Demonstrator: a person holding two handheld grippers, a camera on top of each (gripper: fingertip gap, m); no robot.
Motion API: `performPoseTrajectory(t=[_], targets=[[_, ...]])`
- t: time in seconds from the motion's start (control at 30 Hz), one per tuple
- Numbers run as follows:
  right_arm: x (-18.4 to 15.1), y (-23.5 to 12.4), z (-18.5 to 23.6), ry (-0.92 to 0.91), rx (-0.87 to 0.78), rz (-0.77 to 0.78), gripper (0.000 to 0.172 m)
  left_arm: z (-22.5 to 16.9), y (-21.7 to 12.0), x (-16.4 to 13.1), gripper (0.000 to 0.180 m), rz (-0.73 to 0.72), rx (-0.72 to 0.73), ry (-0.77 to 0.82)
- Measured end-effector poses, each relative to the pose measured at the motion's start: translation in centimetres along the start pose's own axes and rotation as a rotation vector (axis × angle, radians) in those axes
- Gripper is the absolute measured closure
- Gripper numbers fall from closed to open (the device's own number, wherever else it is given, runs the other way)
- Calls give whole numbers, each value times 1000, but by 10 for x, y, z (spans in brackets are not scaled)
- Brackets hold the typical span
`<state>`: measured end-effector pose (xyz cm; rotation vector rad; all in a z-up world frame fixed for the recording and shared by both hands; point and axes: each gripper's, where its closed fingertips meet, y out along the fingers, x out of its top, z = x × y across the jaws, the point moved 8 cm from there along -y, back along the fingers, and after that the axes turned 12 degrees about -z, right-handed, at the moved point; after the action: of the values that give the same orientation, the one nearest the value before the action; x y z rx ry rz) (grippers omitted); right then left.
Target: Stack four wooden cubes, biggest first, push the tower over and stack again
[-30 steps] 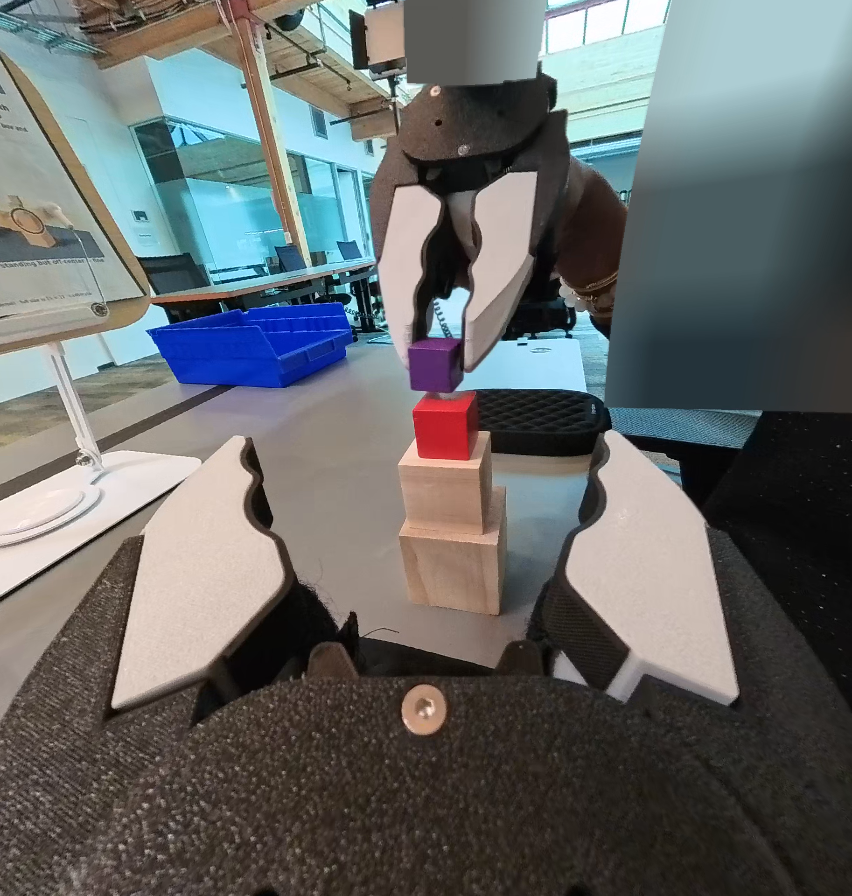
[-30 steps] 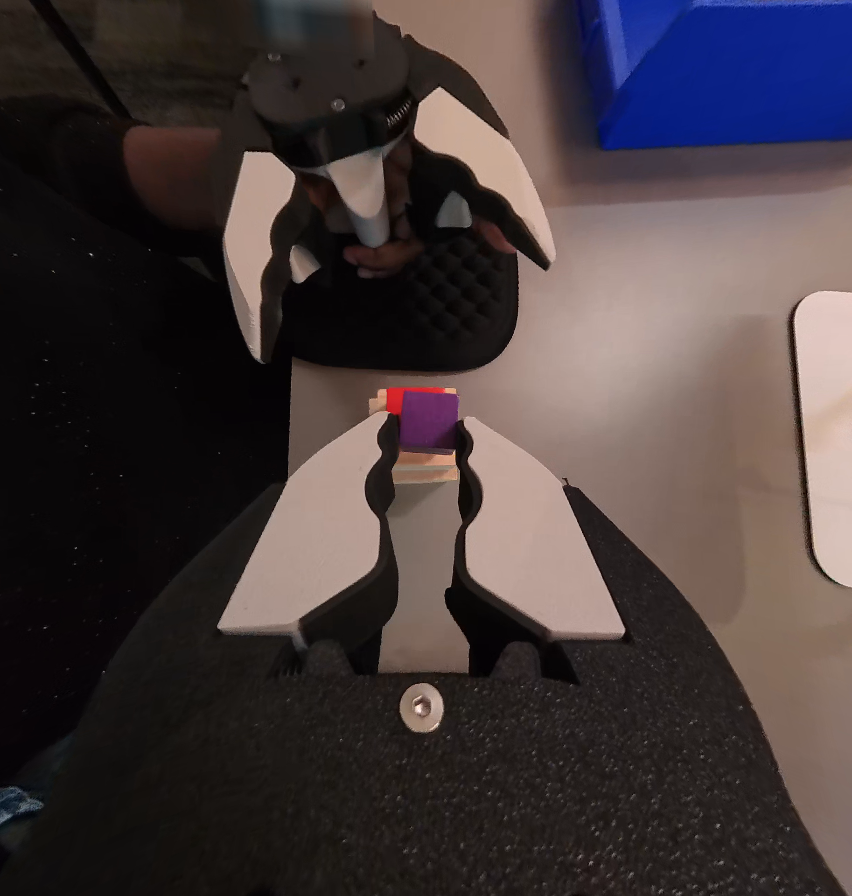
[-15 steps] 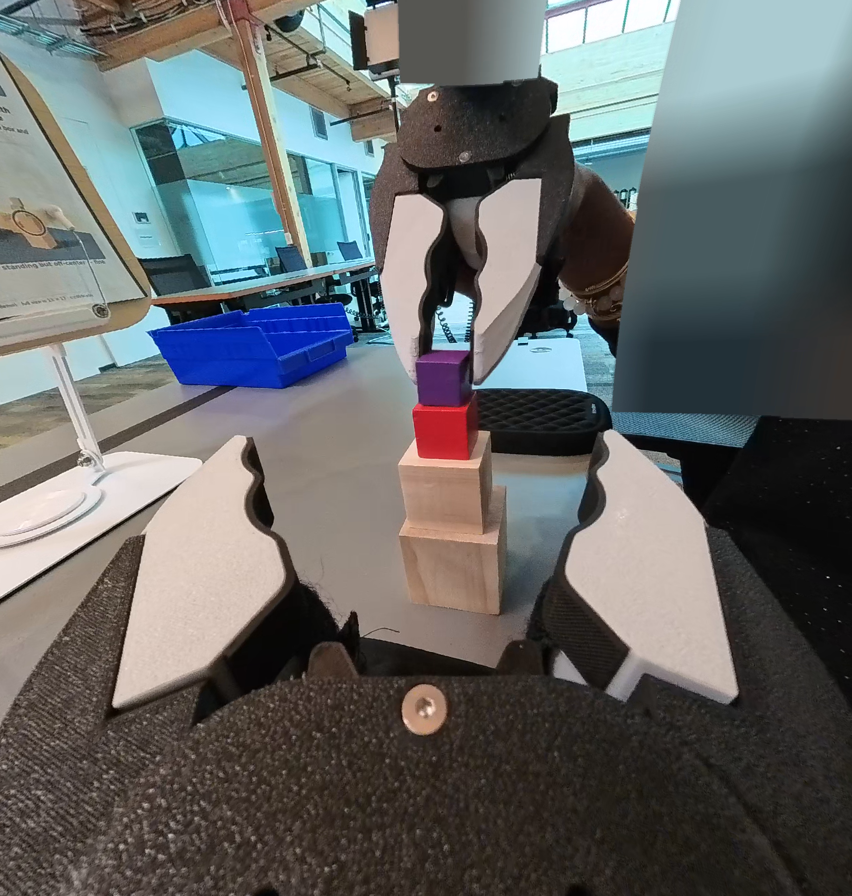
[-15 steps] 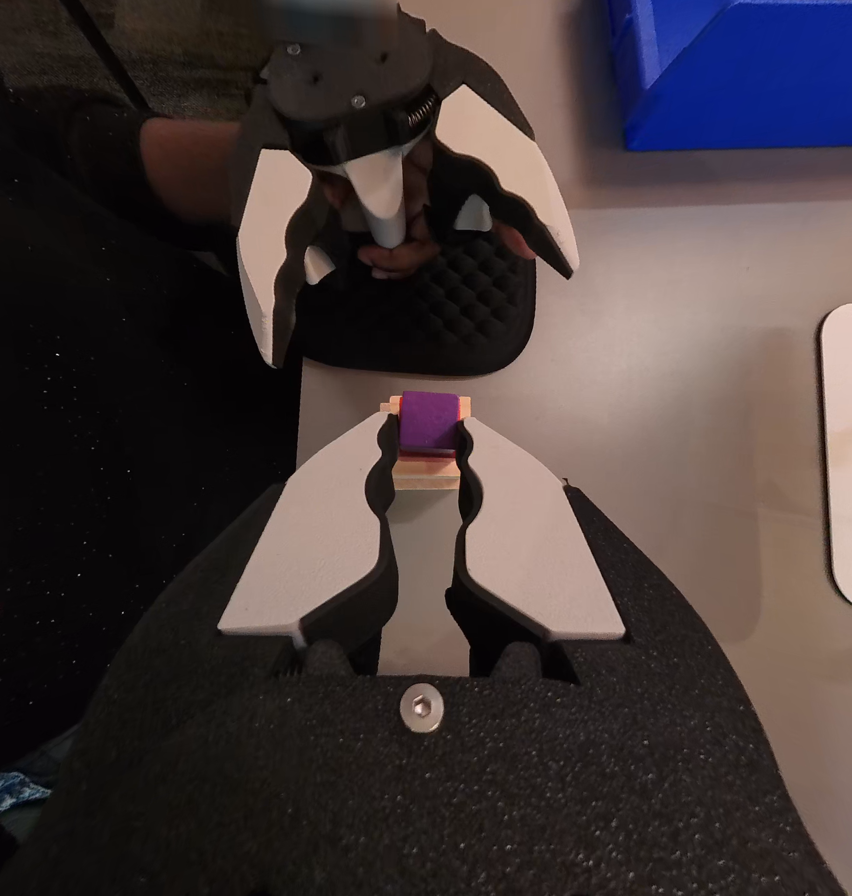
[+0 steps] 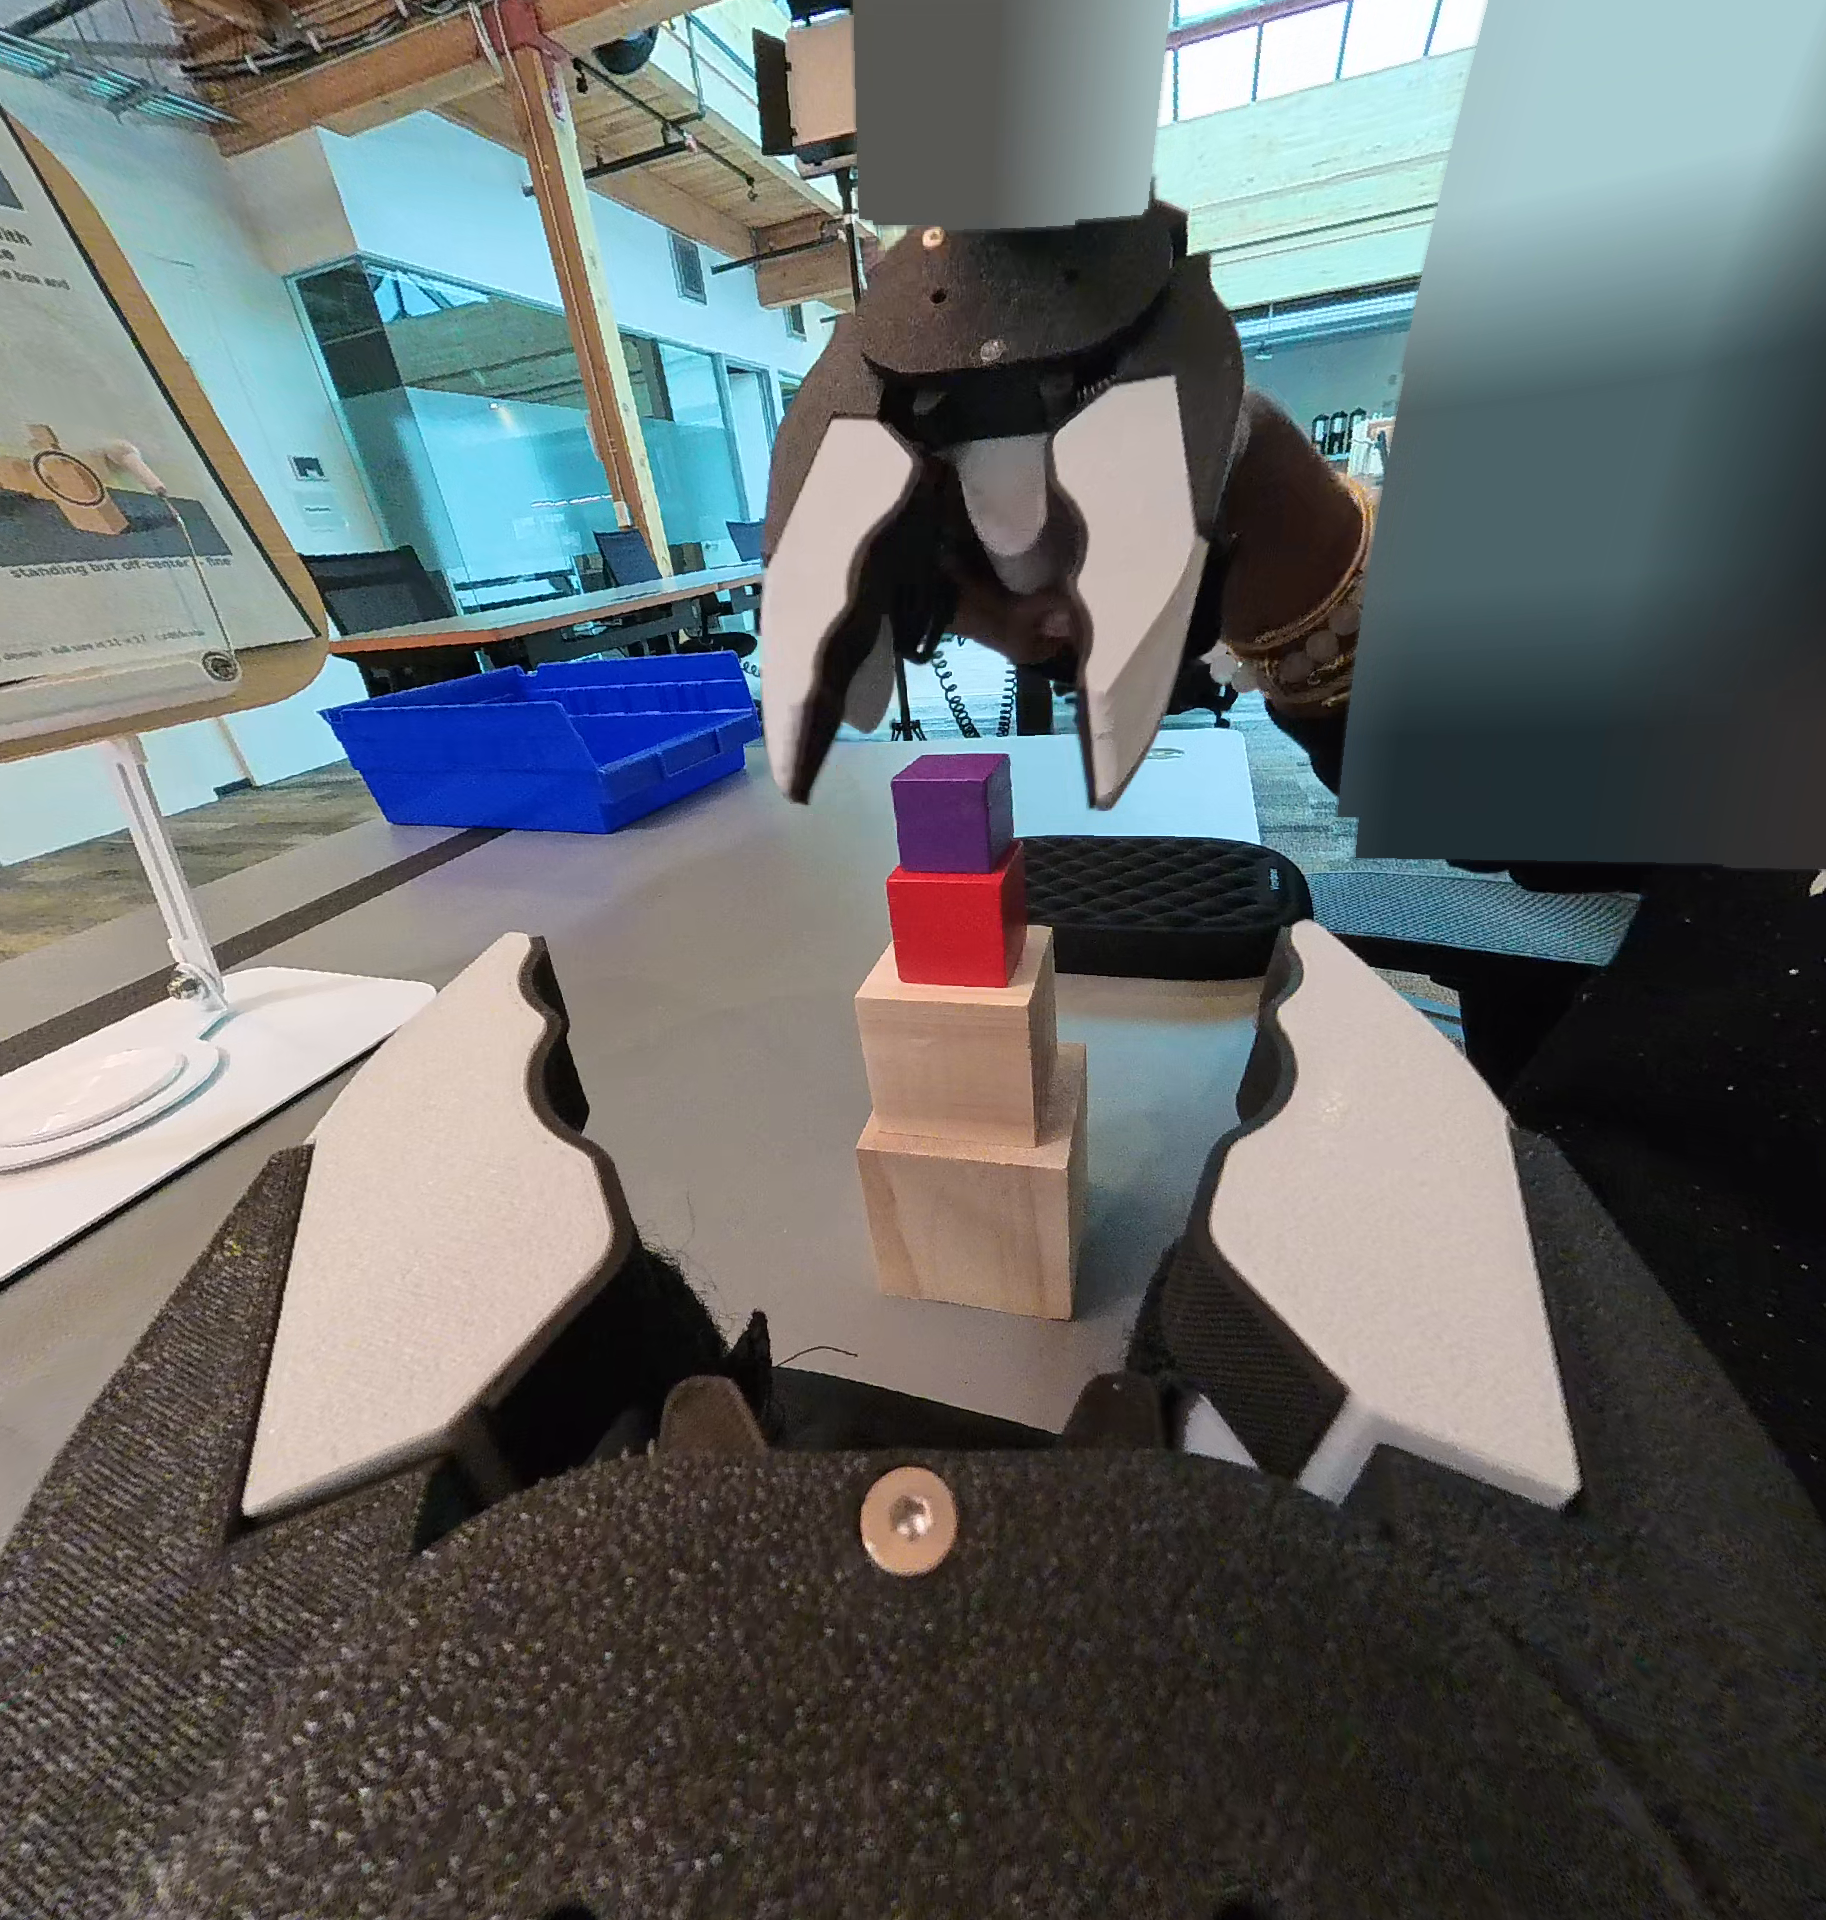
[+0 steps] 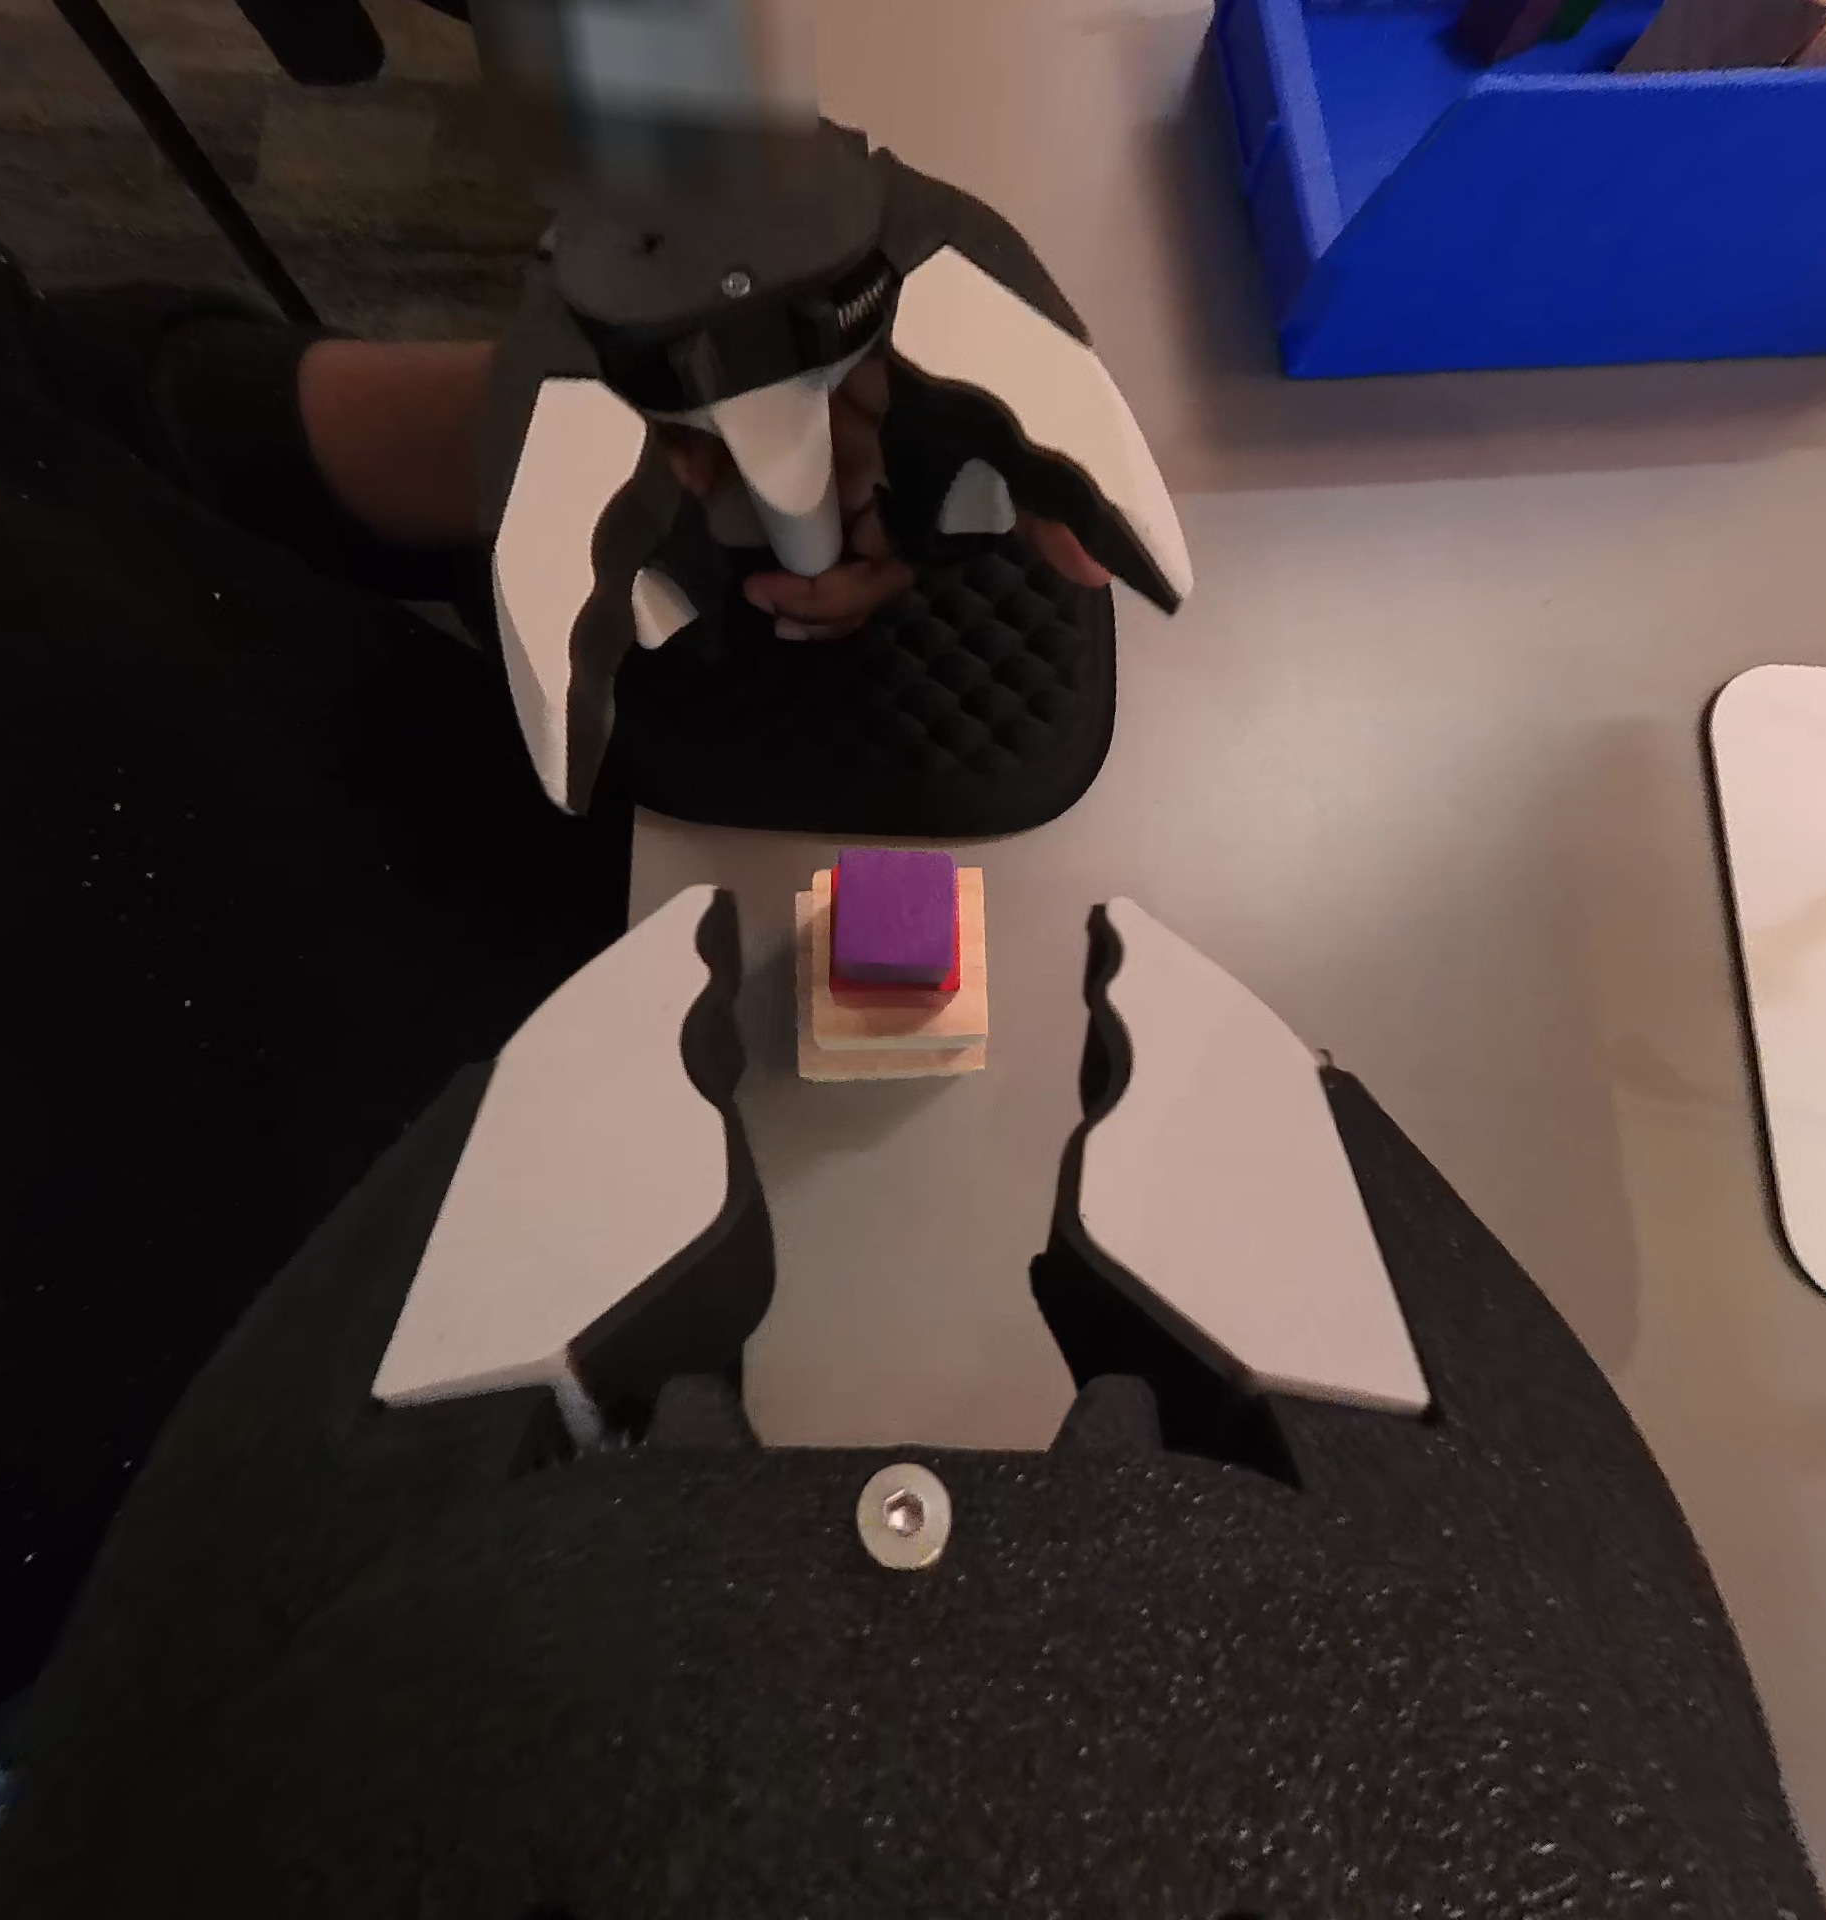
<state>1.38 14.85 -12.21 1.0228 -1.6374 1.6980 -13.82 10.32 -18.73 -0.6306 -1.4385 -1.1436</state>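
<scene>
A tower of four cubes stands on the grey table (image 5: pixel 701 997). From the bottom: a large plain wooden cube (image 5: pixel 966 1226), a smaller plain wooden cube (image 5: pixel 950 1049), a red cube (image 5: pixel 950 925) and a purple cube (image 5: pixel 948 812) on top. My right gripper (image 5: pixel 940 795) hangs open just above the purple cube, its fingers apart from it. Seen from above in the right wrist view, the purple cube (image 6: pixel 893 914) lies between my open right gripper's (image 6: pixel 909 914) fingertips without touching. My left gripper (image 5: pixel 914 956) is open and empty on the near side of the tower; it also shows in the right wrist view (image 6: pixel 867 707).
A blue bin (image 5: pixel 545 743) stands at the back left; it also shows in the right wrist view (image 6: pixel 1574 208). A black quilted pad (image 5: pixel 1148 904) lies just behind the tower. A sign on a white stand base (image 5: pixel 109 1081) is at the left. A person's hand holds the far gripper.
My right gripper lowered the purple cube onto the red cube, then opened and rose slightly. The purple cube now rests free on top. My left gripper has stayed still and open.
</scene>
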Motion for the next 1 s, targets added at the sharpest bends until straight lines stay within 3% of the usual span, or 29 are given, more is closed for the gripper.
performPoseTrajectory(t=[0.03, 0.13, 0.2, 0.77, 1.0], targets=[[0, -1, -1, 3, -14, -26, 99, 0, 0, 0, 56, 0, 0, 0], [-2, -5, -5, 31, -103, -125, 48, 0, 0, 0, 56, 1, 1, 2], [-8, -9, -6, 45, -162, -190, 28, 0, 0, 0, 56, 1, 1, 1], [-92, -31, 14, 90, -247, -702, 30, 0, 1, 0, 59, 1, 13, 6], [-103, -38, 15, 78, -223, -826, 36, 0, 1, 0, 61, 1, 23, 2]])
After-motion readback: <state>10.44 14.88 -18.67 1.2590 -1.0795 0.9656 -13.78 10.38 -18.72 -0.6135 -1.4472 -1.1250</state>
